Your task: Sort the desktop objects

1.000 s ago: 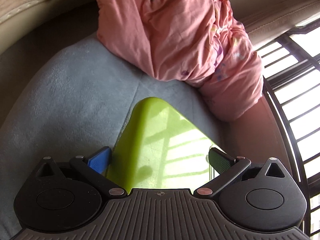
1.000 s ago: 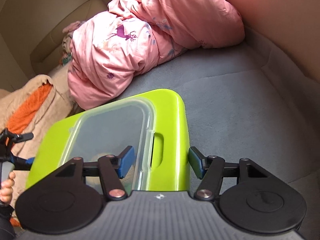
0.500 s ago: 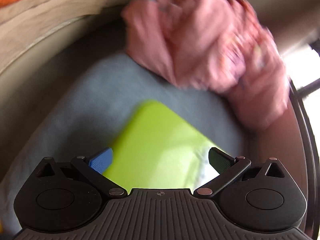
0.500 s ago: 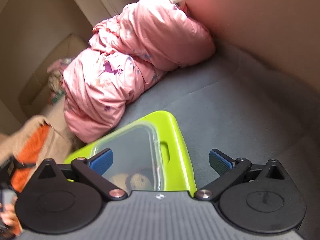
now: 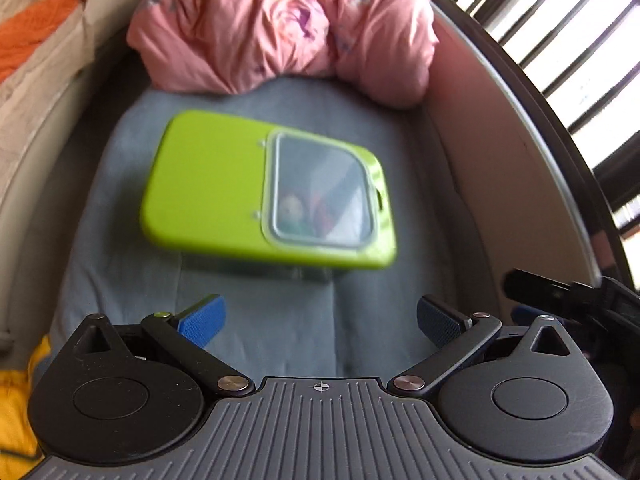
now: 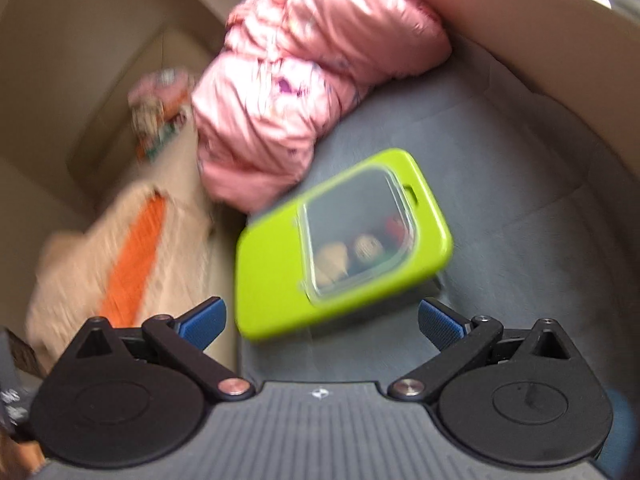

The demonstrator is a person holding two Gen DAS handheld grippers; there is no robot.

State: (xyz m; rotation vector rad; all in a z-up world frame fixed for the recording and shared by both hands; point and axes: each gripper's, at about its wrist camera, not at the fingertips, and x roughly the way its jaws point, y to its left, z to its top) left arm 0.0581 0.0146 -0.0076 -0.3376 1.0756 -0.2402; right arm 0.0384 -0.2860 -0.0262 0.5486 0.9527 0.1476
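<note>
Now, box: a lime-green lidded box (image 5: 208,184) is seen lying on the grey sheet (image 5: 120,264), released.
Left gripper (image 5: 319,322): jaws spread wide, nothing held.
Right gripper (image 6: 322,320): jaws spread wide, nothing held.
Behind: pink quilt (image 5: 280,20).

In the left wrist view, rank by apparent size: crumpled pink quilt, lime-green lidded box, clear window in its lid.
1. Crumpled pink quilt; partly cropped.
2. Lime-green lidded box.
3. Clear window in its lid.

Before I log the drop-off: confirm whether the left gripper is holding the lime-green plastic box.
No: the left gripper stands open and empty, clear of the lime-green plastic box.
</note>
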